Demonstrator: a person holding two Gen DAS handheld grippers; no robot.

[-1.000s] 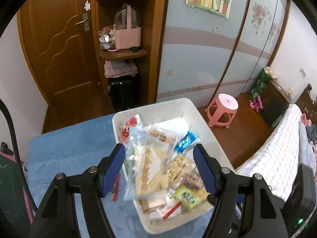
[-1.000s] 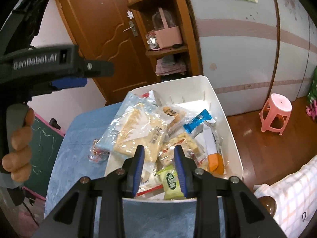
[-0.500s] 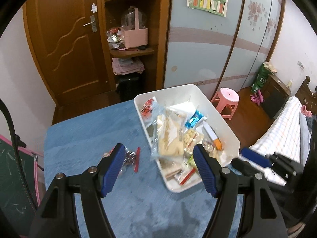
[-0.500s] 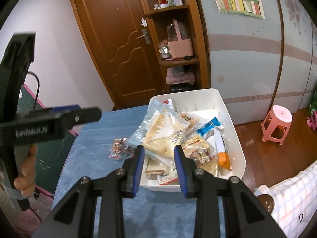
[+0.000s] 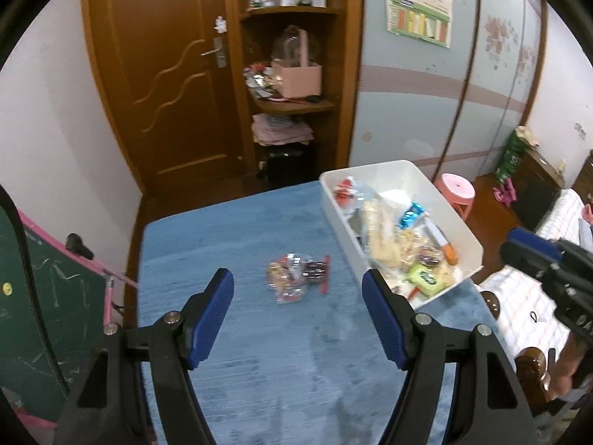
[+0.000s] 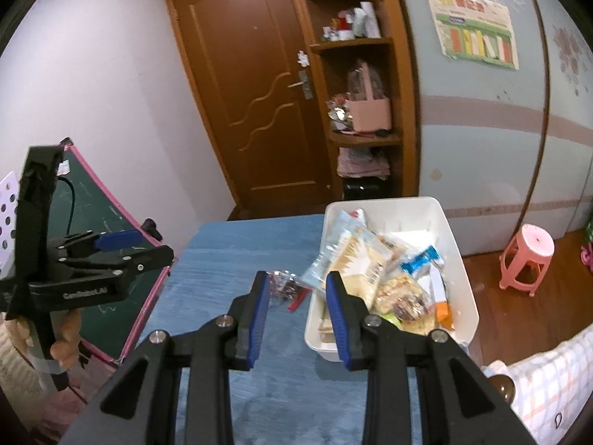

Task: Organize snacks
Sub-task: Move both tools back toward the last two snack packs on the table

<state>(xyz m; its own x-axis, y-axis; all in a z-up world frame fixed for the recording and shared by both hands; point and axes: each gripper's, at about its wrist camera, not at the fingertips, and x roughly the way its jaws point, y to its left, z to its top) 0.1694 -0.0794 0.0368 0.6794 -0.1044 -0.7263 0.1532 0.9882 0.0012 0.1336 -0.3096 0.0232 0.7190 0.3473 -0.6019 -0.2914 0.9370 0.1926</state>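
A white bin (image 5: 459, 222) full of packaged snacks stands at the right of the blue table (image 5: 229, 230). A clear bag of small snacks (image 5: 292, 278) and a red stick (image 5: 326, 274) lie loose on the cloth to its left. My left gripper (image 5: 296, 274) hangs open above the table, well back from the loose bag, with nothing between its fingers. My right gripper (image 6: 296, 276) is held above the near table edge, its jaws close together and empty. Beyond it are the bin (image 6: 456, 237), the loose bag (image 6: 283, 283) and the red stick (image 6: 300, 300).
A green chalkboard with a pink frame (image 5: 37, 296) leans at the table's left side. A bed with a checked sheet (image 5: 526, 296) lies to the right and a pink stool (image 5: 457, 193) stands beyond the bin. A hand (image 6: 63, 337) grips the left tool's handle.
Both grippers have drawn back and up from the bin. The left one swung left, so the bin is now at the right and the loose bag shows between its fingers. The jaws are unchanged.
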